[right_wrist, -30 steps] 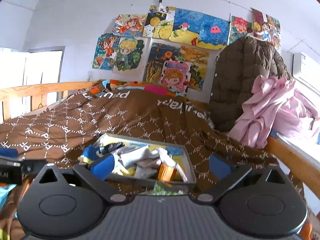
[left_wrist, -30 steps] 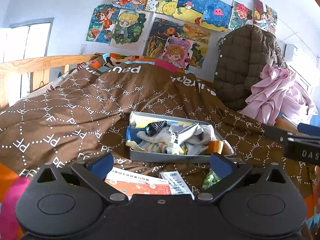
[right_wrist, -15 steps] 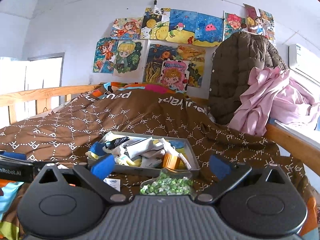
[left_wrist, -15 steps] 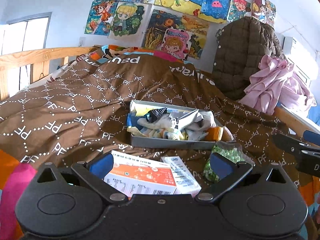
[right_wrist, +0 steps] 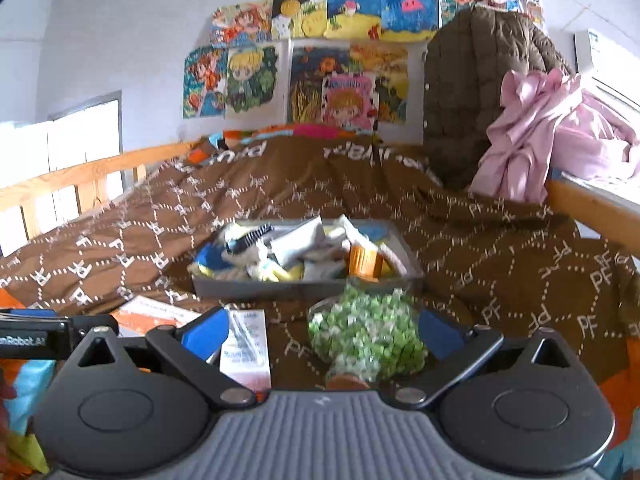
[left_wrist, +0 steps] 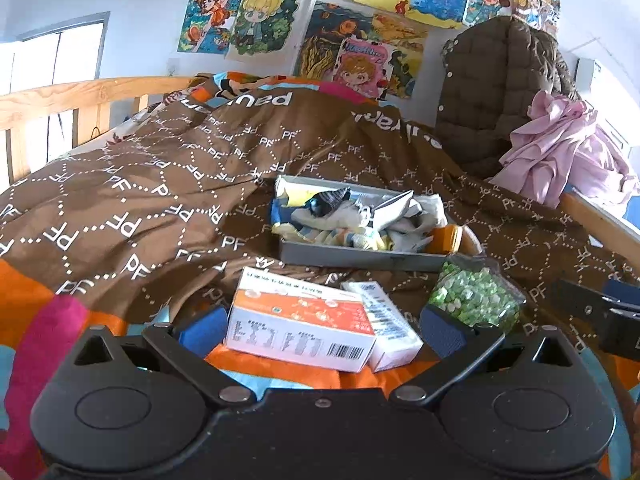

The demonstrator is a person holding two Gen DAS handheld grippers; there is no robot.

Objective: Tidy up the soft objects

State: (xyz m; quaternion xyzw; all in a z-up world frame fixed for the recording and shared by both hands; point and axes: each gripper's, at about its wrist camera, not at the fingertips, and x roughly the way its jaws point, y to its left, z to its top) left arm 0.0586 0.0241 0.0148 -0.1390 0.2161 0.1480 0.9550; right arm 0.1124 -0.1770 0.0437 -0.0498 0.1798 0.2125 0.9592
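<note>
Two grippers are up and neither grips anything: my left gripper (left_wrist: 320, 326) is spread wide with the orange-and-white box (left_wrist: 298, 324) lying between its fingers but not pinched, and my right gripper (right_wrist: 324, 330) is equally released, its fingers either side of the bag of green candies (right_wrist: 366, 338) without closing on it.

Taking the grey tray (left_wrist: 352, 258) as my landmark: the soft things, a crumpled pile of socks and small cloths (left_wrist: 352, 216), already sit inside it, heaped and untidy, with an orange container (left_wrist: 444, 238) wedged at its right end. Just nearer me than the tray lie the orange-and-white box, a slimmer white box (left_wrist: 386, 326) touching its right side, and the candy bag off the tray's right front corner. I judge the task barely under way: the pile is gathered but not sorted or folded, and hard items share the tray with it.

Room is fair. Left of the tray the brown quilt (left_wrist: 160, 184) runs open to the wooden bed rail (left_wrist: 60, 96). Right of the tray the quilt slopes to another wooden rail (right_wrist: 592, 208), with a pink garment (right_wrist: 536, 128) and a brown padded coat (right_wrist: 460, 80) heaped behind. The quilt is lumpy, so the tray may tip if I lean on its rim.
</note>
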